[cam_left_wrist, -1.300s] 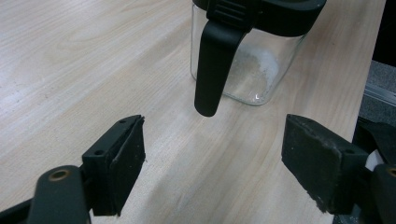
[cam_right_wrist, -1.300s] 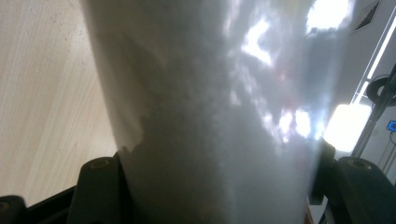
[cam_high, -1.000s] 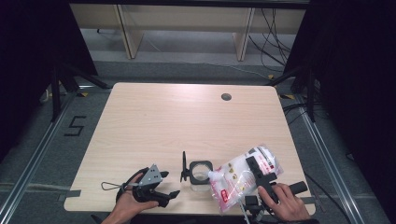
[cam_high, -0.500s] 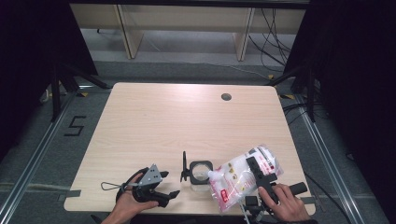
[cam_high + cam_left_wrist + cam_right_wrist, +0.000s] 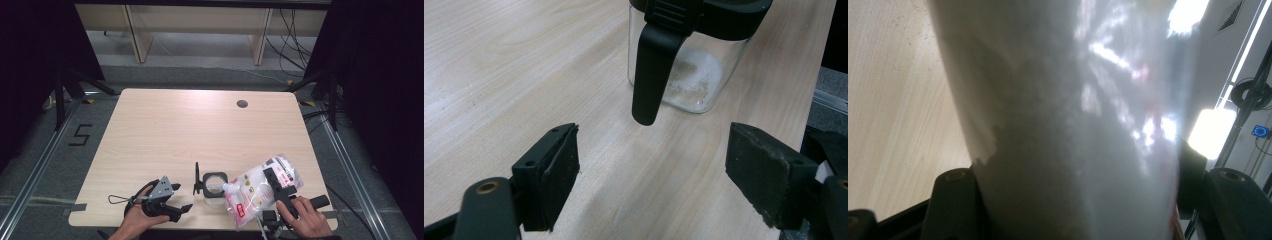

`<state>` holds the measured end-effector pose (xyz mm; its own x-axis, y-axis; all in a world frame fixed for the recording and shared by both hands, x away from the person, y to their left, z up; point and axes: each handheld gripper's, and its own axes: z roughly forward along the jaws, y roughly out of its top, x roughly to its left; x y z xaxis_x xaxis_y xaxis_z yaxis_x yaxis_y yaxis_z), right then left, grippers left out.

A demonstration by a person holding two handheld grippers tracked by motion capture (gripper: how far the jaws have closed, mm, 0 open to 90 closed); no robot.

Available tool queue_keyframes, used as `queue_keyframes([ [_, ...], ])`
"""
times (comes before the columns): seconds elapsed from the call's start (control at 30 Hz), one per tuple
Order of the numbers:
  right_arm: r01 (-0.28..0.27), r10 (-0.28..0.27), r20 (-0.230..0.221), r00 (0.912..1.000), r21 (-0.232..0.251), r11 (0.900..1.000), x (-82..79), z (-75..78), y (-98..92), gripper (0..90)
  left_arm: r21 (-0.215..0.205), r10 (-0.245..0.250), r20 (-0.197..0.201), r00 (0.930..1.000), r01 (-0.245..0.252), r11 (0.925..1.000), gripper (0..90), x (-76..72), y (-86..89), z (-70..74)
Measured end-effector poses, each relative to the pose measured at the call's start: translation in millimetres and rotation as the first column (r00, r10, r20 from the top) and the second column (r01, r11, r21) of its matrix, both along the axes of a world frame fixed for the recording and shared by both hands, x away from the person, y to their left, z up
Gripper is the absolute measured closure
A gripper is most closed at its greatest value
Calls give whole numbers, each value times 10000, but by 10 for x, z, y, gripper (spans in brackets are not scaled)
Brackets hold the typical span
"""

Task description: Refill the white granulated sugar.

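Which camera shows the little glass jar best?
The left gripper view: the glass jar sits close, showing white powder inside and its black flap. The high view shows it small; in the right gripper view the bag blocks it.

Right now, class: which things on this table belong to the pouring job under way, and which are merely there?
Part of the job:
- bag of white powder, tilted, clamped in the right gripper
- glass jar, a little white powder inside, its black lid swung open
- left gripper, open, near the jar

Merely there:
- round hole in the table
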<state>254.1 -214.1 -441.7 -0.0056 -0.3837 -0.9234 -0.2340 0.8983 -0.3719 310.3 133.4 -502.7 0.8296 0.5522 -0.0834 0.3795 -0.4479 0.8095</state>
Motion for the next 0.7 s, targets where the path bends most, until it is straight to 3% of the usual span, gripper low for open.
queue_keyframes([
  [0.13,56,-55,27,10000,-392,9992,-2,34,22,384,58,-104,231,9997,102,9999,210,13,1,-2],
  [0.33,49,-48,32,10000,-356,9994,-7,48,23,384,-144,-61,277,9996,65,9999,210,15,-7,-18],
  [0.37,46,-44,42,10000,-365,9993,-7,49,23,384,34,-102,236,9997,101,9999,210,16,1,-6],
  [0.6,19,-16,64,10000,-514,9987,-3,39,28,385,-132,-59,266,9996,62,9999,210,15,-6,-16],
  [0.7,28,-26,46,10000,-493,9988,-2,37,26,385,41,-111,229,9997,111,9999,210,15,1,-4],
])
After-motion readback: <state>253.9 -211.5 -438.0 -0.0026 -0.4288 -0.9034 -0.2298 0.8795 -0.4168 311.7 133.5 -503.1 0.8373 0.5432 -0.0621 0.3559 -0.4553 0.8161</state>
